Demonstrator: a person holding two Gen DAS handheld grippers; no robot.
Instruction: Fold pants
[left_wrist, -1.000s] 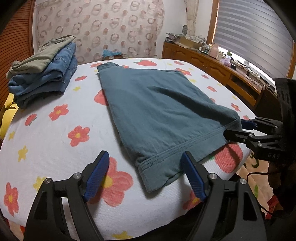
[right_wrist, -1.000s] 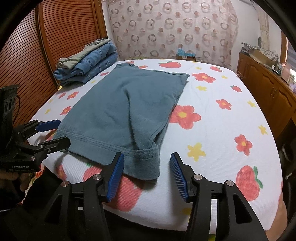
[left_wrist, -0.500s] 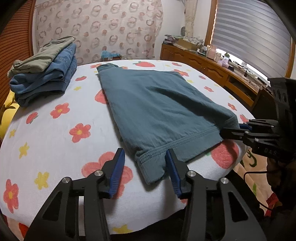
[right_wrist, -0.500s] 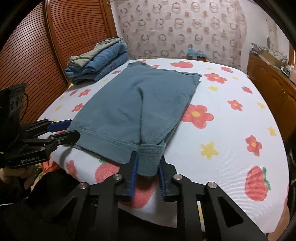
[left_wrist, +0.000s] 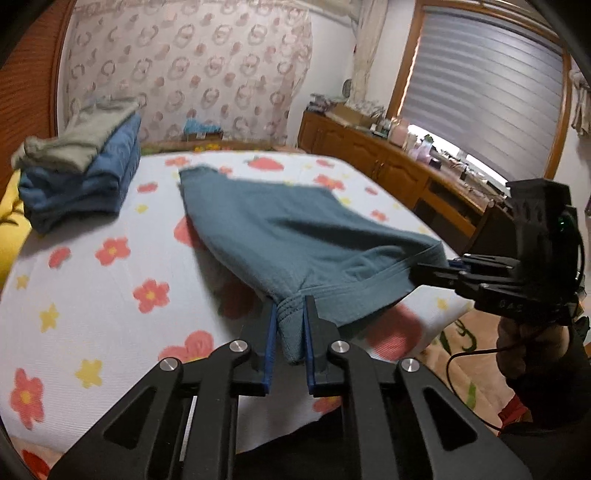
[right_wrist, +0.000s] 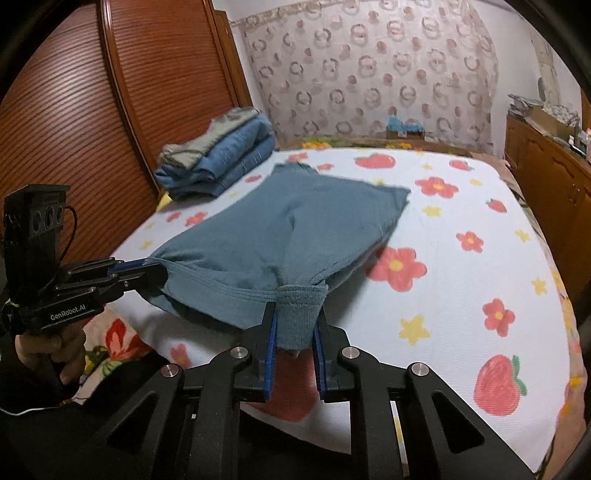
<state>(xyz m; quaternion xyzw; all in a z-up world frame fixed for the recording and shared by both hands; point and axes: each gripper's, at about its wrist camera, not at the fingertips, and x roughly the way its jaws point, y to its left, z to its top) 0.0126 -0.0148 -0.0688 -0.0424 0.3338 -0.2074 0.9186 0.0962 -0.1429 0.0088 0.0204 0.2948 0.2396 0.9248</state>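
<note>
Left of the teal pants (left_wrist: 295, 236), which lie along the flowered bed (left_wrist: 110, 295) with their near edge raised off it, the left gripper (left_wrist: 289, 343) has its blue pads clamped narrow on one near corner, while at the pants' right corner the right gripper (right_wrist: 294, 341) pinches a ribbed band the same way. Judging by the lifted hem, both corners are held to carry the near end toward the far end. The left gripper's body reads "GenRobot.AI".

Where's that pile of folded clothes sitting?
The pile of folded clothes sits at the bed's far left corner in both views, beside the wooden shutter doors, beyond the teal pants.
</note>
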